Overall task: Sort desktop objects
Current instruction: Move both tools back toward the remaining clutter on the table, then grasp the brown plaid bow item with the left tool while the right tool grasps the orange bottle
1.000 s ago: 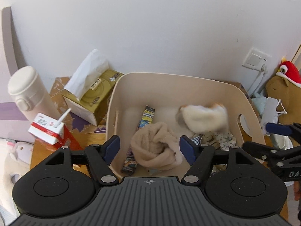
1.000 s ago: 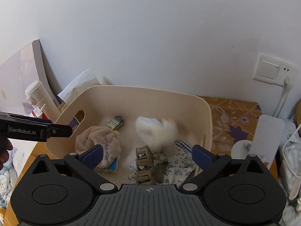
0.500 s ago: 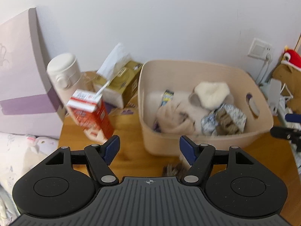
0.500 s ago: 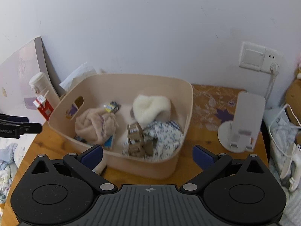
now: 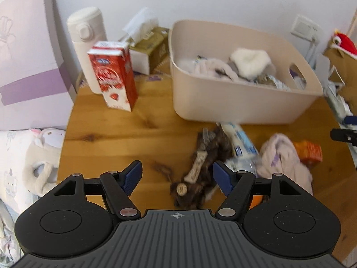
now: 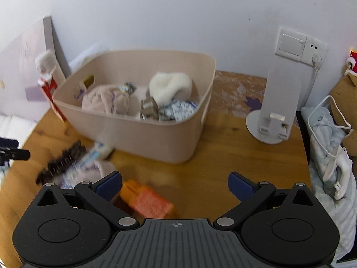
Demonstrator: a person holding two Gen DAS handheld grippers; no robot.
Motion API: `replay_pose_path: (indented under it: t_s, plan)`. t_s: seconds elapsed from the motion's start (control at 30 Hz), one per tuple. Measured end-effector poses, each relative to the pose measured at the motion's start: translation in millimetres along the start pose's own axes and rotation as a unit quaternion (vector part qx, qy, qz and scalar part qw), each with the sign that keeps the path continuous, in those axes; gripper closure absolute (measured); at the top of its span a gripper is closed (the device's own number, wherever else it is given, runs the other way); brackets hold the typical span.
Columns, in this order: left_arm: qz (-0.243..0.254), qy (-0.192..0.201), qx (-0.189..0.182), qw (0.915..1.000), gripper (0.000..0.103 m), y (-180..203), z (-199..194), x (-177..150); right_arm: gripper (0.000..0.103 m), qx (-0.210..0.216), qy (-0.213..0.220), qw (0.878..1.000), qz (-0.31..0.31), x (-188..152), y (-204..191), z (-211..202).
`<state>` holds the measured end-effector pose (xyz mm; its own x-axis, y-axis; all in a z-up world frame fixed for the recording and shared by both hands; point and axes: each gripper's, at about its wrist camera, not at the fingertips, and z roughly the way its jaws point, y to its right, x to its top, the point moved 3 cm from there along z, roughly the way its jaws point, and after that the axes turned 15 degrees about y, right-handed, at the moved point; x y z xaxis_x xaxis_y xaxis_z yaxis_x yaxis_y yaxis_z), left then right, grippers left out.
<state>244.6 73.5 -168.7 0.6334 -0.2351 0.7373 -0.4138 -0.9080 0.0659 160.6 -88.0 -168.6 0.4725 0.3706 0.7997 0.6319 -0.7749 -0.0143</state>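
Observation:
A beige bin (image 5: 234, 102) (image 6: 156, 138) stands on the wooden table and holds a white fluffy item (image 5: 250, 61) (image 6: 169, 84), a pinkish cloth (image 6: 104, 99) and other small things. In front of it lie a dark furry item (image 5: 200, 169) (image 6: 60, 163), a blue-and-white packet (image 5: 239, 143) (image 6: 93, 154), a pale pink cloth (image 5: 283, 156) and an orange pack (image 5: 309, 153) (image 6: 147, 201). My left gripper (image 5: 177, 176) hangs open over the furry item. My right gripper (image 6: 175, 184) is open above the table, the orange pack just under its left finger.
A red milk carton (image 5: 113, 76), a white flask (image 5: 86, 44) and a tissue box (image 5: 149, 47) stand left of the bin. A white stand (image 6: 279, 102) sits at the right, with cables and cloth past the table edge (image 6: 330, 147). Bedding lies at the left.
Both grippers have pulled back from over the bin toward the table's near side and sunk. The white fluffy item, blurred mid-air earlier, now rests in the bin. The loose items have come into view.

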Motion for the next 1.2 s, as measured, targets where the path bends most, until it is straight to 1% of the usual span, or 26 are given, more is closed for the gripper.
replay_pose_path:
  t_s: [0.1, 0.17, 0.3, 0.43, 0.57, 0.7, 0.8, 1.0, 1.03, 1.13, 1.2]
  plan:
    - [0.042, -0.007, -0.016, 0.9990, 0.031, 11.0, 2.7, -11.7, 0.000, 0.002, -0.011, 0.999, -0.034, -13.2, -1.1, 2.0]
    - [0.077, -0.011, -0.021, 0.9967, 0.032, 19.0, 6.7, -19.5, 0.000, 0.005, -0.018, 0.998, -0.058, -21.0, -3.6, 3.6]
    - [0.111, -0.021, -0.026, 0.9932, 0.031, 27.4, 19.2, -29.2, 0.000, 0.011, -0.027, 0.995, -0.099, -31.3, -10.0, 7.3]
    - [0.118, -0.017, -0.024, 0.9926, 0.031, 27.7, 29.9, -29.9, 0.000, 0.016, -0.032, 0.992, -0.120, -34.7, -15.2, 13.6]
    - [0.108, -0.021, -0.025, 0.9937, 0.031, 22.5, 41.0, -26.3, 0.000, 0.026, -0.034, 0.989, -0.141, -35.4, -20.3, 21.9]
    - [0.118, -0.027, -0.037, 0.9920, 0.031, 20.1, 49.3, -25.0, 0.000, 0.039, -0.042, 0.981, -0.183, -39.0, -28.6, 35.0]
    - [0.114, -0.036, -0.047, 0.9917, 0.032, 17.5, 56.4, -25.6, 0.000, 0.049, -0.053, 0.975, -0.211, -43.5, -33.4, 45.4]
    - [0.111, -0.054, -0.077, 0.9894, 0.031, 18.5, 70.5, -29.0, 0.000, 0.066, -0.067, 0.971, -0.220, -46.5, -36.4, 59.5]
    - [0.109, -0.056, -0.080, 0.9893, 0.031, 18.5, 72.9, -29.0, 0.001, 0.068, -0.070, 0.970, -0.223, -47.5, -36.8, 61.8]
    - [0.103, -0.060, -0.088, 0.9889, 0.032, 17.8, 79.3, -27.6, 0.012, 0.081, -0.078, 0.966, -0.231, -49.7, -38.0, 70.1]
    - [0.098, -0.065, -0.094, 0.9886, 0.032, 17.1, 84.0, -26.3, 0.016, 0.085, -0.083, 0.965, -0.232, -50.8, -38.5, 74.5]
